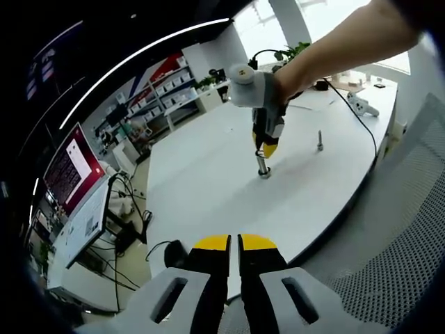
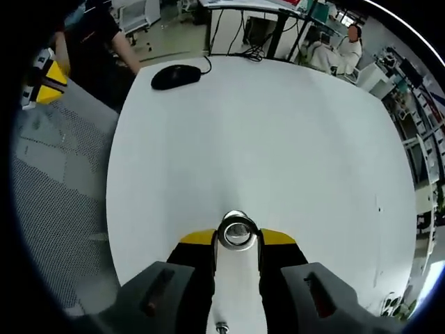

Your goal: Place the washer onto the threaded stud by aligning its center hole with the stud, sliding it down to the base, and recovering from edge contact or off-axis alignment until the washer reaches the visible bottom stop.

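Observation:
My right gripper is shut on the washer, a shiny metal ring held between its yellow-tipped jaws over the white table. In the left gripper view that same right gripper points down from a person's hand, and the washer at its tips reaches the tabletop. The threaded stud stands upright on the table, apart from the washer and to its right. My left gripper hangs off the table's near edge, shut with nothing between its jaws. It also shows far off as the left gripper.
A black mouse with its cable lies near the table's far edge. Grey mesh borders the table. A monitor and shelves stand beyond. Small items and a cable lie at the far end. A person sits in the background.

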Tool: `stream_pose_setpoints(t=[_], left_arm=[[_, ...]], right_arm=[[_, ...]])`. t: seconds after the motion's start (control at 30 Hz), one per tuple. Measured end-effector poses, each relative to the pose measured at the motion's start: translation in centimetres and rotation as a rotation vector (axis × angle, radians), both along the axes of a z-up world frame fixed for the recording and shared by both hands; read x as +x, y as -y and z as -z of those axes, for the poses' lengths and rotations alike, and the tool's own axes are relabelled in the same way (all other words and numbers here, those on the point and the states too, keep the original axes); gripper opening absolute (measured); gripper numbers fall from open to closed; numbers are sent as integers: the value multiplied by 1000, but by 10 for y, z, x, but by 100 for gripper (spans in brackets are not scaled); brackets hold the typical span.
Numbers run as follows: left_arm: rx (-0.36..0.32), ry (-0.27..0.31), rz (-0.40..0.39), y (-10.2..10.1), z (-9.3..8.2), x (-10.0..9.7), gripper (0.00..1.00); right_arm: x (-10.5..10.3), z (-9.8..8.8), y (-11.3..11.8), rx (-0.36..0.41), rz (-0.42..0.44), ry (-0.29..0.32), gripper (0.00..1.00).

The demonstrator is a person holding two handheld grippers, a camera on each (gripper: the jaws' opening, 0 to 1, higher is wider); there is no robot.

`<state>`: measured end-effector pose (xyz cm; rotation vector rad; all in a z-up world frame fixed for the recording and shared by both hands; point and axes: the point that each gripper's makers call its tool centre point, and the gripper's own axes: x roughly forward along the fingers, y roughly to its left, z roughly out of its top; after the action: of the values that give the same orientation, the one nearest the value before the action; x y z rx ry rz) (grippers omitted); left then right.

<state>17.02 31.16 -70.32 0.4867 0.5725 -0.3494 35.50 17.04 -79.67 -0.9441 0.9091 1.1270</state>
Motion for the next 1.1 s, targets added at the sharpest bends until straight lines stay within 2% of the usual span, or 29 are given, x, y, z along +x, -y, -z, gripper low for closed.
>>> stream_pose_setpoints(t=[0.4,0.7,1.1], left_arm=[[1,-7,6,1,1,-1,2],[-1,-8,6,1,1,0,2],[-1,-10,5,1,1,-1,2]], right_arm=[[6,7,-5,-31,-9,-10,24],[9,26,-7,-87,-49,-19,23],[4,48,-3,-137,-39,-58,23]])
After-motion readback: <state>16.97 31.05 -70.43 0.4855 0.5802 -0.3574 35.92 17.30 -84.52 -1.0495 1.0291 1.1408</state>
